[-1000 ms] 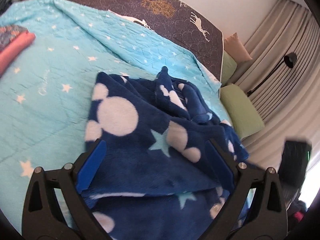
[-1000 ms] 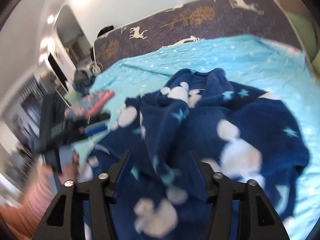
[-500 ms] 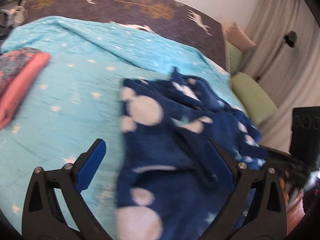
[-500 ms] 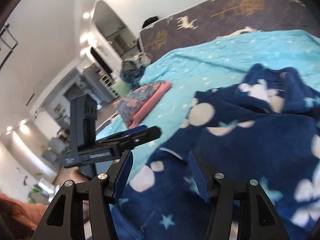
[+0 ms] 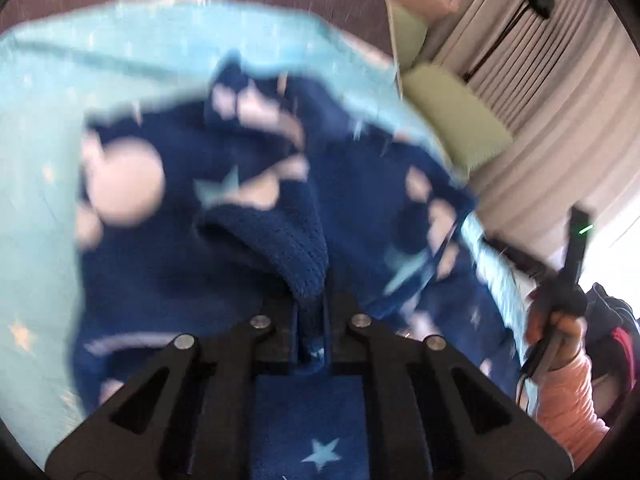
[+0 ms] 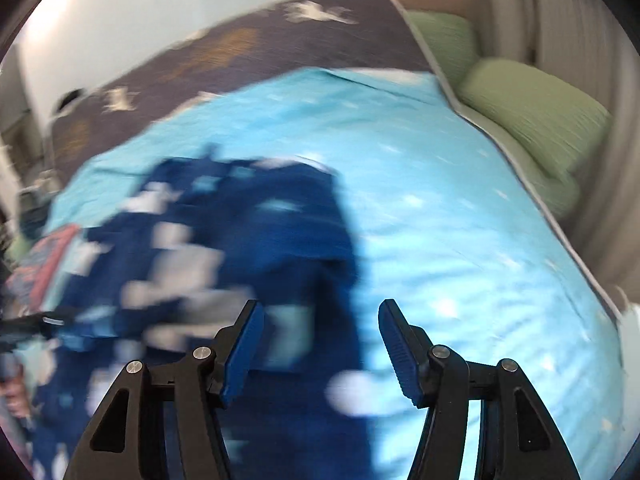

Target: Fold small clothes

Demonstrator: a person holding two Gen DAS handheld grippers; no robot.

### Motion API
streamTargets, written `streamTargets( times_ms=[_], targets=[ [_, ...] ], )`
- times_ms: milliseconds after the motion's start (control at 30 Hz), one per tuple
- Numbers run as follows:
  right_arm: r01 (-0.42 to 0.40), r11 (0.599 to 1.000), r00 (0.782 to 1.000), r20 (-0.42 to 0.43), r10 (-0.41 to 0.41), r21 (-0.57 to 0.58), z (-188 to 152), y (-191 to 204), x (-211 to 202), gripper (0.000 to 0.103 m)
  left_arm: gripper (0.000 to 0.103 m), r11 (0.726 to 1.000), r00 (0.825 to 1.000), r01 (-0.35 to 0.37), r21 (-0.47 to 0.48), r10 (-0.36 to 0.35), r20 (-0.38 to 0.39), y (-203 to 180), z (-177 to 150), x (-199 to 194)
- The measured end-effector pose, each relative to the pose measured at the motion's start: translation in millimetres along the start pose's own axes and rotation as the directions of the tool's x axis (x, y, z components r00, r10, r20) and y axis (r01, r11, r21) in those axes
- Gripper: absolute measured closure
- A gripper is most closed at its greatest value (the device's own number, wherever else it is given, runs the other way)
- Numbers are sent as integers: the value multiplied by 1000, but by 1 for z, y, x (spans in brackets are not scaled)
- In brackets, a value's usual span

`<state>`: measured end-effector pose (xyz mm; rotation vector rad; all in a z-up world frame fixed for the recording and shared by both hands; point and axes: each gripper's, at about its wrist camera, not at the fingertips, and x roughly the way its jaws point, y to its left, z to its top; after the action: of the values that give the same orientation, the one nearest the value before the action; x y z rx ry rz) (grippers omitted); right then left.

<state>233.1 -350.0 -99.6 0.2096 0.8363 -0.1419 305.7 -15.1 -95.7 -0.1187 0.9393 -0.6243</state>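
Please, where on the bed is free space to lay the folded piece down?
Free: the turquoise star-print quilt between the navy fleece garment and the green pillows. Crowded: the left side in the right wrist view, where the garment nears a red patterned folded pile.

The left tool (image 5: 312, 320) is matte black plastic, built from two broad angular arms with triangular cut-outs. Four round silver screw heads sit across its linkage, two on each side. Only thin edges of its blue pads show.

The right tool (image 6: 320, 344) has the same black frame with triangular openings and four silver screws. Its fingers (image 6: 244, 344) carry blue pads with fine ribbing along their inner faces and black backing behind them.

In the left wrist view, the person's right hand (image 5: 560, 328) shows beside a pale pink sleeve (image 5: 568, 400), with a thin dark cable trailing below it.
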Motion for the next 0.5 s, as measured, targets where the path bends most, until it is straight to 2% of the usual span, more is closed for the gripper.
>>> streamTargets(
  times_ms=[67,133,200,233,300,433,500],
  targets=[
    [27,999,999,-38,-26,25,1,-14,14,42,92,999,994,-28,42,24,104,-11,23,-34],
    [10,999,999,-47,-8,33,3,-17,20,42,92,994,982,-66,81,50,183,-16,40,-60],
    [-18,1000,999,-41,19,24,8,-11,26,42,92,983,963,-144,110,114,245,-15,53,-79],
    [-24,1000,999,-32,24,12,11,-6,28,42,92,980,960,-162,116,129,249,-11,55,-83],
    [-28,1000,999,-24,28,-6,11,3,29,41,91,974,957,-203,105,175,231,1,56,-79],
    [-41,999,999,-25,40,-35,9,21,29,41,87,966,965,-255,27,253,72,51,36,-35],
    [-44,998,999,-25,43,-46,6,25,26,41,85,951,951,-310,-1,310,10,75,22,-13]
  ],
)
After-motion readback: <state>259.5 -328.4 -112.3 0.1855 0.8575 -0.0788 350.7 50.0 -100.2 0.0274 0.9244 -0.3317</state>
